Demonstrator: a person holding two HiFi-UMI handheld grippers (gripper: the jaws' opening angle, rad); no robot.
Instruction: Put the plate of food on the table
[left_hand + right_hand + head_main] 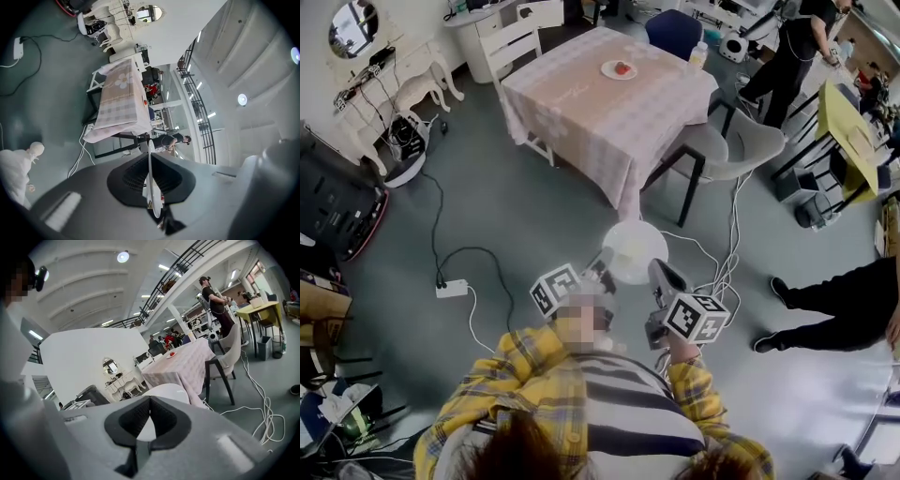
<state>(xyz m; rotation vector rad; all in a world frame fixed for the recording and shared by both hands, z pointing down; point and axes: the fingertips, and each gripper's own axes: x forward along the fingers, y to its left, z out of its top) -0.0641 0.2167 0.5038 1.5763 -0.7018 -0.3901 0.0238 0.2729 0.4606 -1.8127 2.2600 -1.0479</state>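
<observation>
I hold a white plate (pixel 635 251) level in front of me, one gripper on each side of its rim. The left gripper (pixel 605 262) is shut on the left edge. In the left gripper view the plate (pixel 150 161) shows edge-on, pinched between the jaws of the left gripper (pixel 151 180). The right gripper (pixel 657 273) is shut on the right edge, and in its view the plate (pixel 169 392) spreads beyond the right gripper (pixel 149 416). Ahead stands the table (pixel 581 108) with a pink checked cloth. A small plate with red food (pixel 620 69) lies at its far side.
A grey chair (pixel 733 150) stands at the table's right, a white chair (pixel 511 42) at its far left, a blue chair (pixel 673 28) behind. White cables (pixel 727 258) and a power strip (pixel 451 288) lie on the floor. A person's legs (pixel 834 300) are at right, another person (pixel 789 56) stands far right.
</observation>
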